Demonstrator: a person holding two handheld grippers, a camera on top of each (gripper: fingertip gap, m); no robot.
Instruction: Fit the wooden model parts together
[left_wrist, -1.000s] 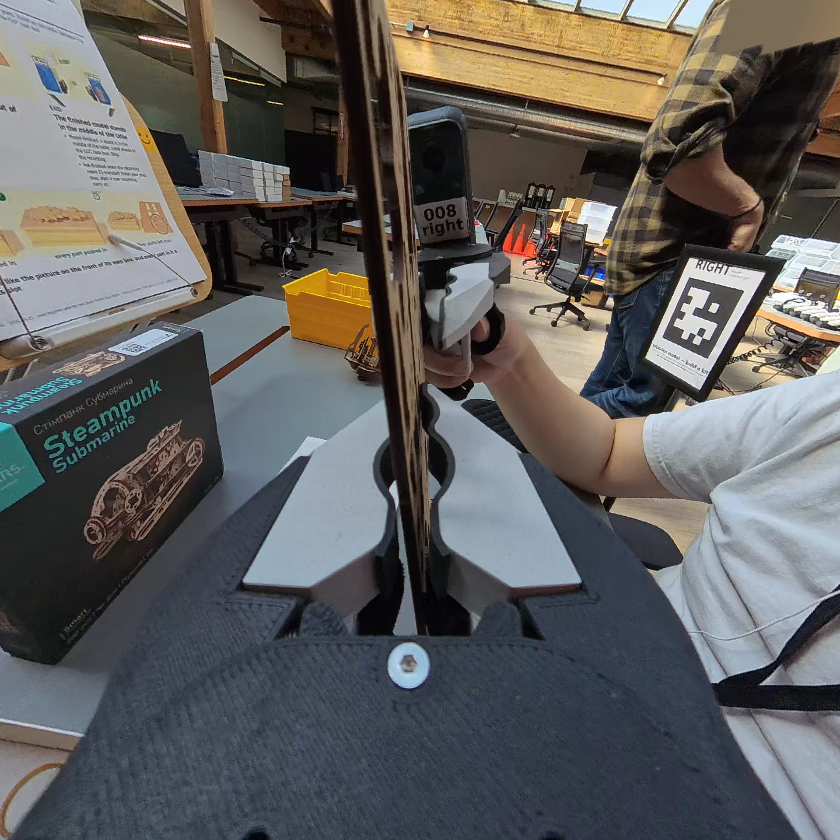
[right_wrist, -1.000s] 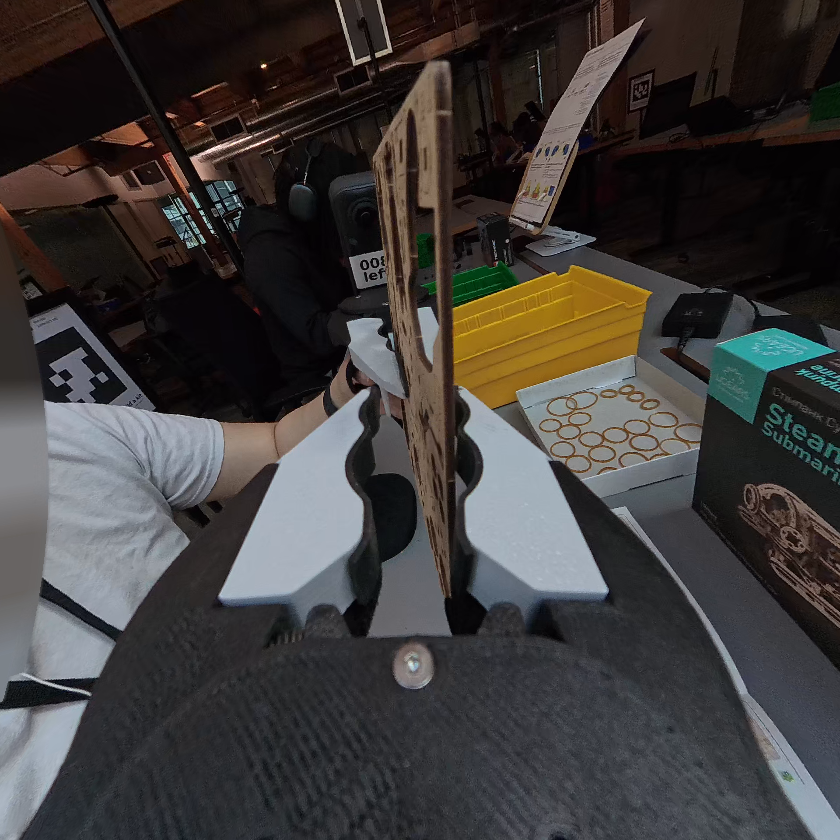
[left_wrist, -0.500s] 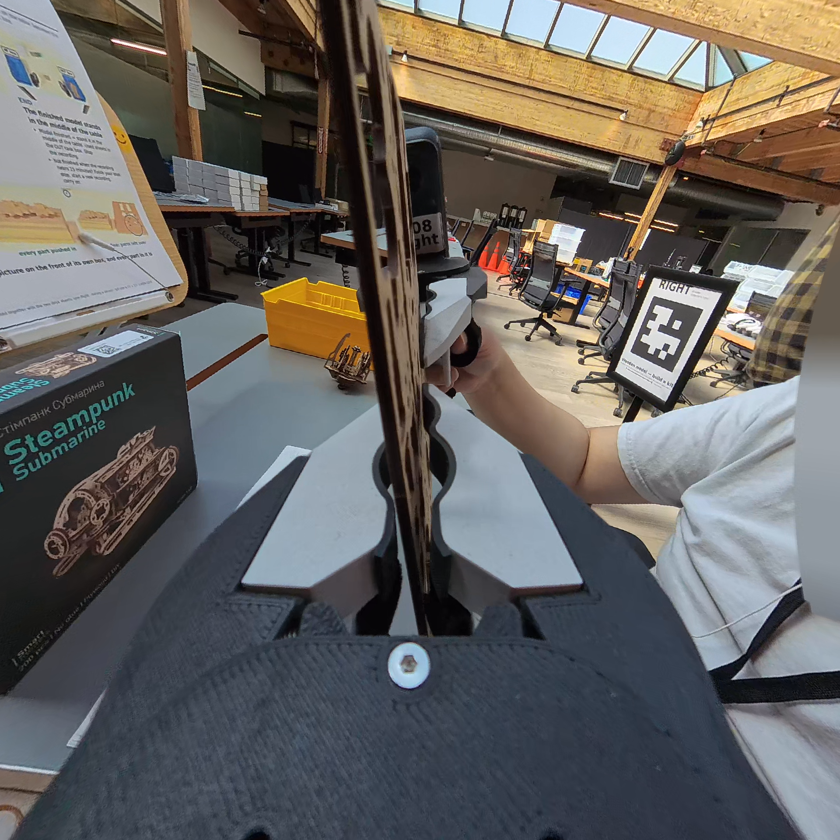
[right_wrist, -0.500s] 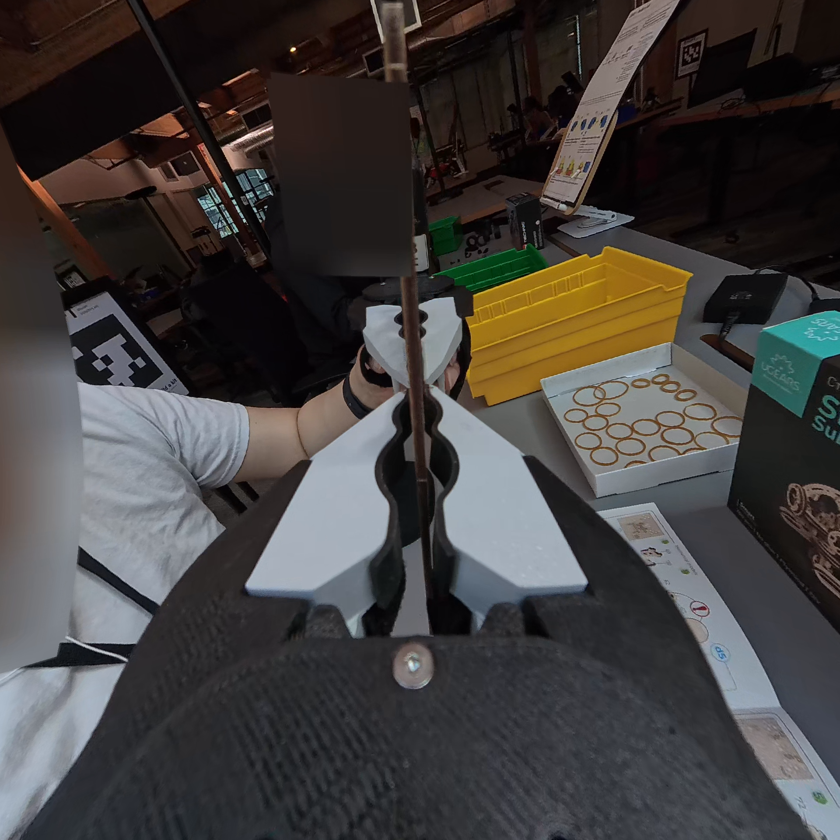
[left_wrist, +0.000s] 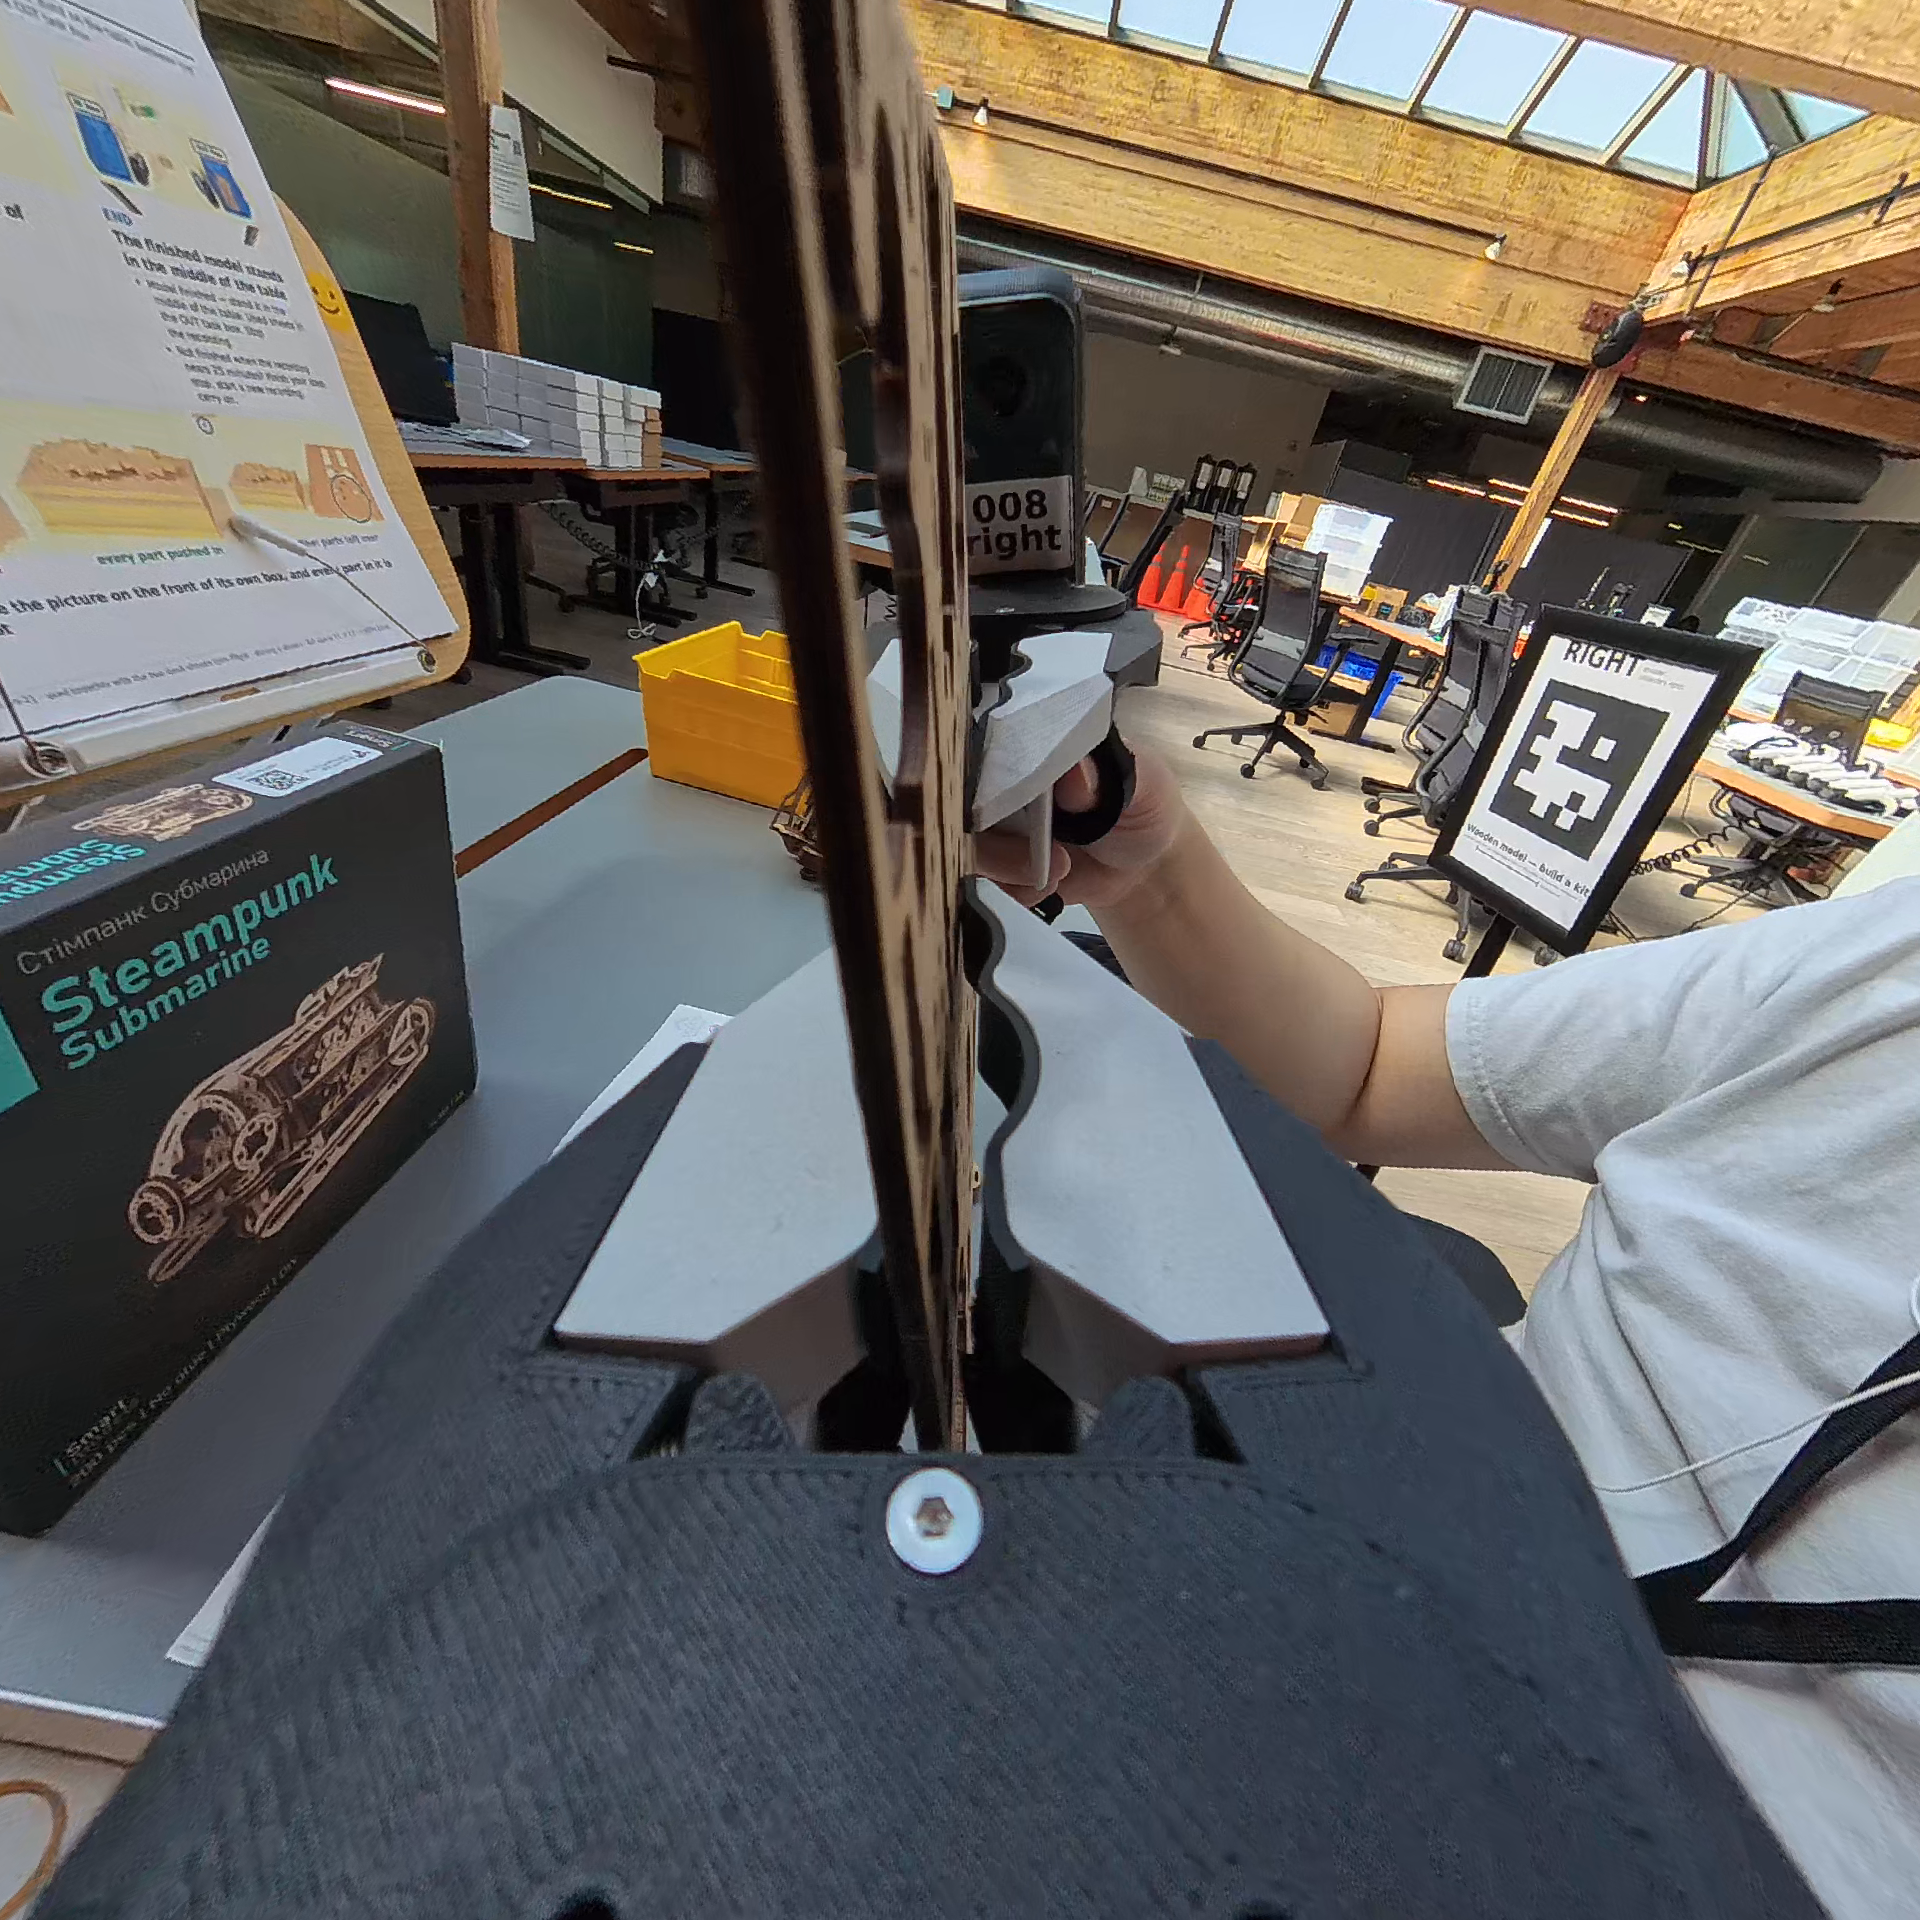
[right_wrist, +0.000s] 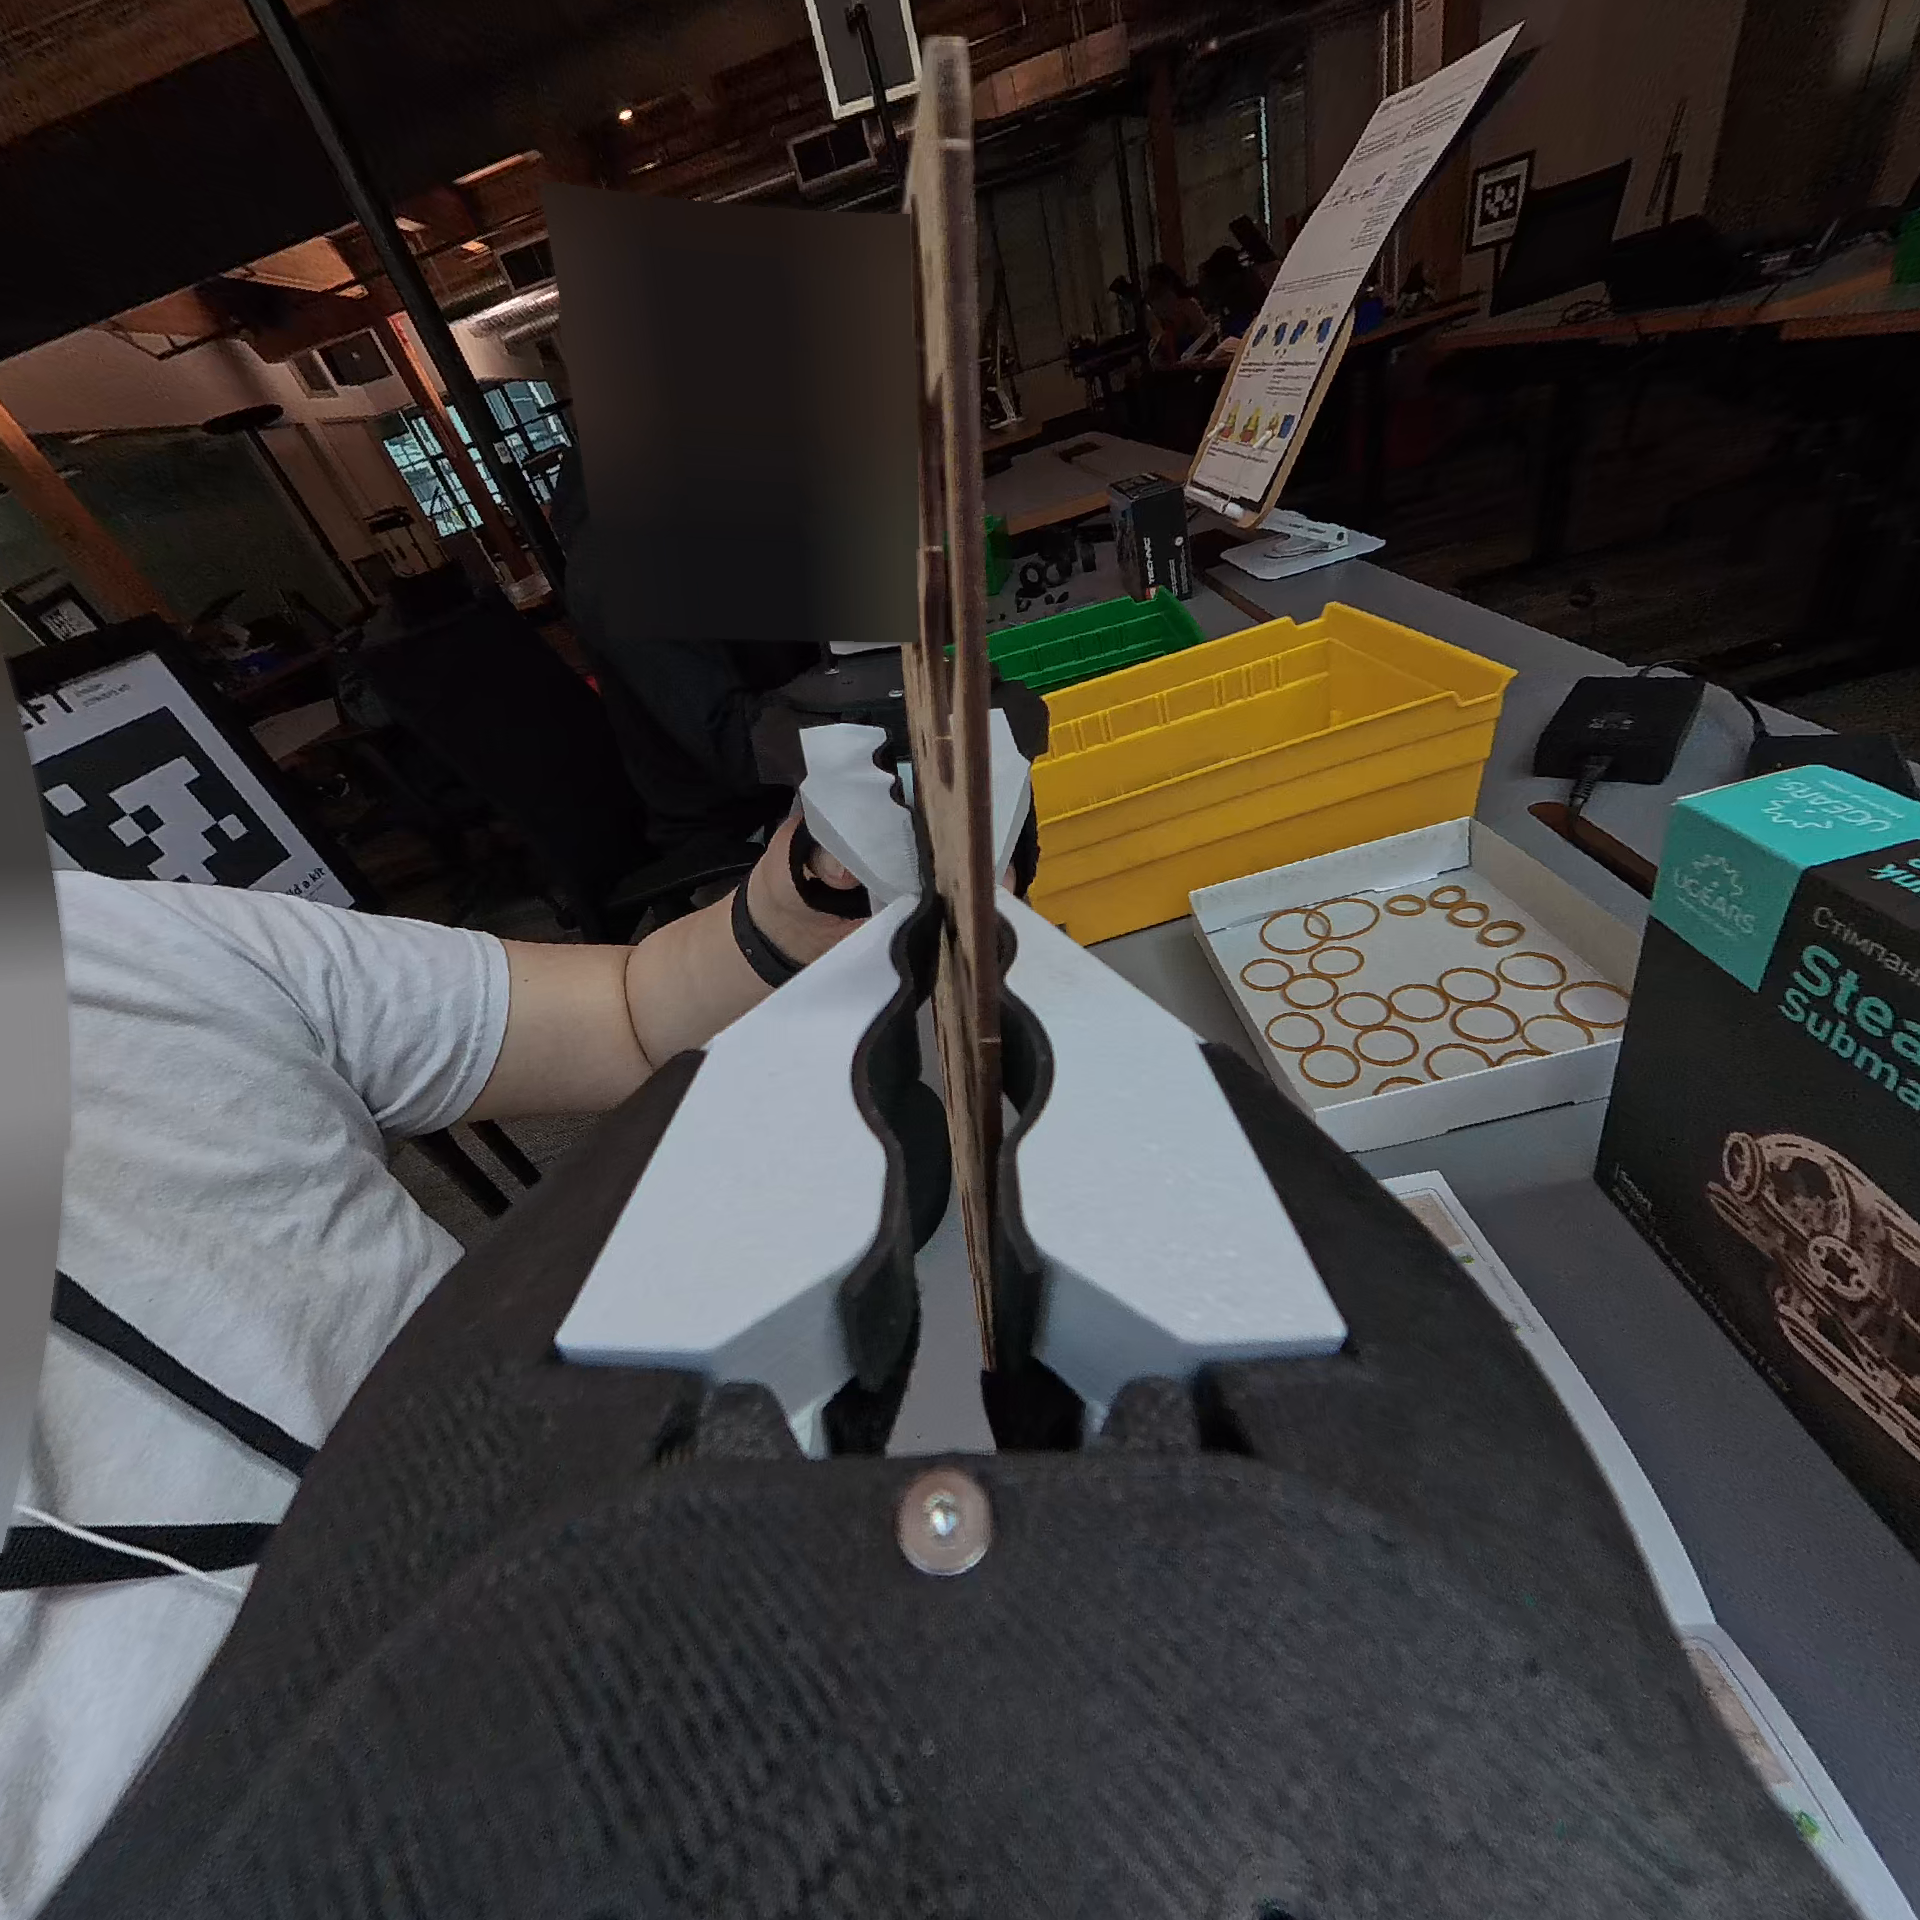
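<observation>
The left gripper (left_wrist: 940, 1049) is clenched on a thin laser-cut wooden sheet (left_wrist: 852, 540), which stands upright on edge between its two pale fingers (left_wrist: 1122, 1164) and runs forward and upward past their tips, out of the top of the left wrist view. At the far end of that sheet the right gripper (left_wrist: 966, 727) faces back toward the camera, its fingers pressed on the same board, with a hand (left_wrist: 1112, 842) wrapped round its handle. In the right wrist view the arrangement mirrors: the wooden sheet (right_wrist: 951, 623) stands edge-on between the right gripper (right_wrist: 951, 997) and its fingers (right_wrist: 769, 1174), gripped against the right-hand one with a dark gap on the other side, and just beyond their tips the left gripper (right_wrist: 920, 810) closes on it from the opposite end. So the board hangs in the air, held at both ends, above the edge of the grey table (left_wrist: 613, 935). Left of the jaws, the left wrist view shows a dark model-kit box (left_wrist: 208, 1039), an instruction sheet on a wooden stand (left_wrist: 177, 343), and a small wooden assembly (left_wrist: 798, 836) partly hidden behind the board. Only the right wrist view shows what lies right of its jaws: a white tray of rubber bands (right_wrist: 1423, 997), a yellow bin (right_wrist: 1268, 758), a green bin (right_wrist: 1091, 644) behind it, and a printed leaflet (right_wrist: 1558, 1382) flat on the table.
</observation>
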